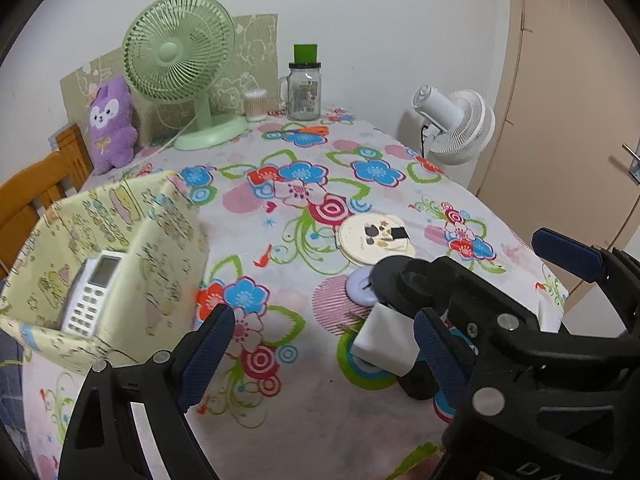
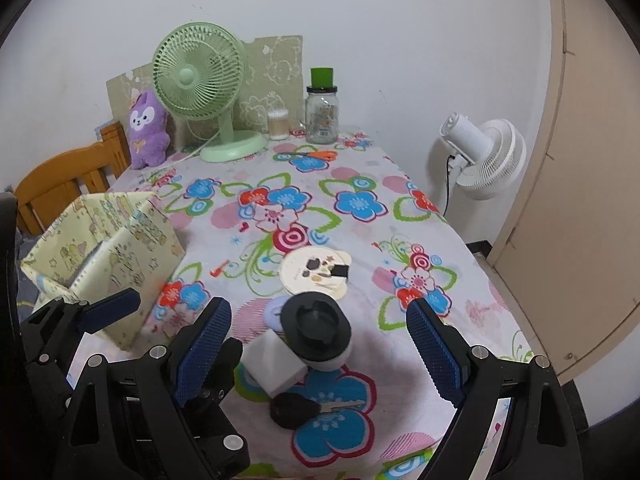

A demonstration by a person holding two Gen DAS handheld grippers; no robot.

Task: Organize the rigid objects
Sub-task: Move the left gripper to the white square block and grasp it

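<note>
Both tools, left tool (image 1: 320, 344) and right tool (image 2: 320, 344), gape empty; next, I judge, grip the black-capped white cylinder (image 2: 318, 334) for the yellow patterned box (image 1: 100, 264).

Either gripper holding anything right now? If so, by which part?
Nothing held. Left gripper and right gripper are both open, hovering over the tablecloth.

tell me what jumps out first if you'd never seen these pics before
The loud floral tablecloth fills the scene, with a mint green fan and a purple plush toy at its far end against the wall. Up close, both hand-held grippers, left and right, hang open over a small clutter: a black-lidded white jar, a white block and a key. A yellow patterned box at the left holds a white remote.
</note>
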